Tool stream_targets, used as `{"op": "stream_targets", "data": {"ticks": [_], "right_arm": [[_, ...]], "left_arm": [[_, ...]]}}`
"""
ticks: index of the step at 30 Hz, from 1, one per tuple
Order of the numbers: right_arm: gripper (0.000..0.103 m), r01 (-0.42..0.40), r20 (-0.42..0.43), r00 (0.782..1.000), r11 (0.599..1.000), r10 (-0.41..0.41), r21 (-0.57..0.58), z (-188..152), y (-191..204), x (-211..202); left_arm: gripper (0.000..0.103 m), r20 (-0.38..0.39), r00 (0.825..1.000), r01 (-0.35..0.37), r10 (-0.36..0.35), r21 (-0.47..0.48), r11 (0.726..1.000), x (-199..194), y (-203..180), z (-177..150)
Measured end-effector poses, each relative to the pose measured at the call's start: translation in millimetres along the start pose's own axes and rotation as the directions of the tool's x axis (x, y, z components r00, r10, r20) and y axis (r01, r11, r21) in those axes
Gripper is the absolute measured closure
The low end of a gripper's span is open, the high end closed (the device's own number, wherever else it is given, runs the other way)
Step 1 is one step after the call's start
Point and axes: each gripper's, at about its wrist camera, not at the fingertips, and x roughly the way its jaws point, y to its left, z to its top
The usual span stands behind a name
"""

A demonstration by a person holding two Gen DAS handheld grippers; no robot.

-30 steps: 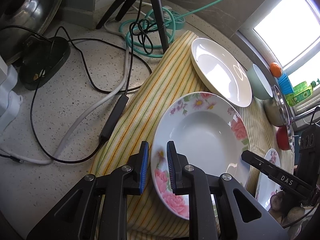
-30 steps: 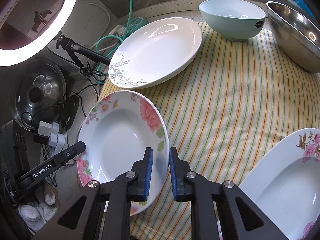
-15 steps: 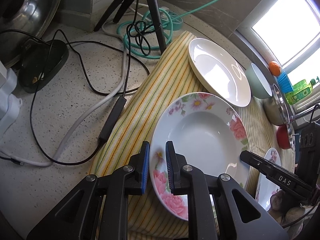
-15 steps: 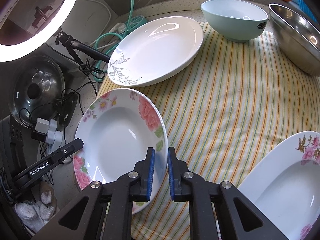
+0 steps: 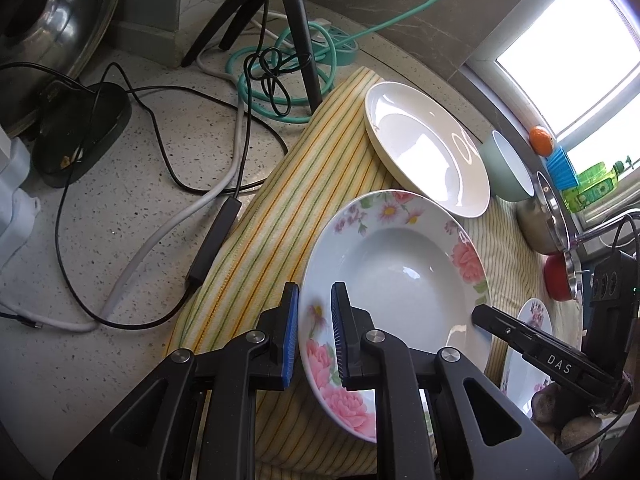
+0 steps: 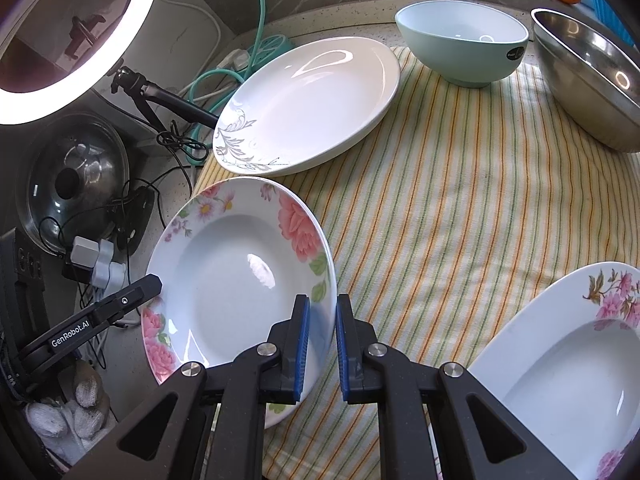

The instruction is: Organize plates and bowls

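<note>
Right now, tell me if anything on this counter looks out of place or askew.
The white plate with the grey leaf pattern sits askew: it overhangs the striped cloth's far corner, tilted over a tripod leg and tangled cables. The floral plate is tilted only because both grippers pinch its rim.

The floral plate now sits slightly higher (lifted off the cloth).

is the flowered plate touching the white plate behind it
Apart. The right wrist view shows a strip of striped cloth between the flowered plate and the white plate.
</note>
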Motion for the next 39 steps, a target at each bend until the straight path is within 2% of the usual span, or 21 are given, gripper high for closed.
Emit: {"op": "stream_targets", "data": {"ticks": [26,39], "right_arm": [[0.091,0.005,0.103,0.995,0.995,-0.015,0.096,-22.4,-35.7,-57.4],[0.091,0.027,0.143,0.988,0.982,-0.055,0.186,-46.0,-72.4,-85.8]], "left_arm": [[0.089,0.003,0.997,0.074,-0.075,0.101,0.992,-9.3,-56.1,-2.6],[0.089,-0.041,0.992,0.125,-0.12,0.185,0.975,1.6,-97.2,-10.7]]}}
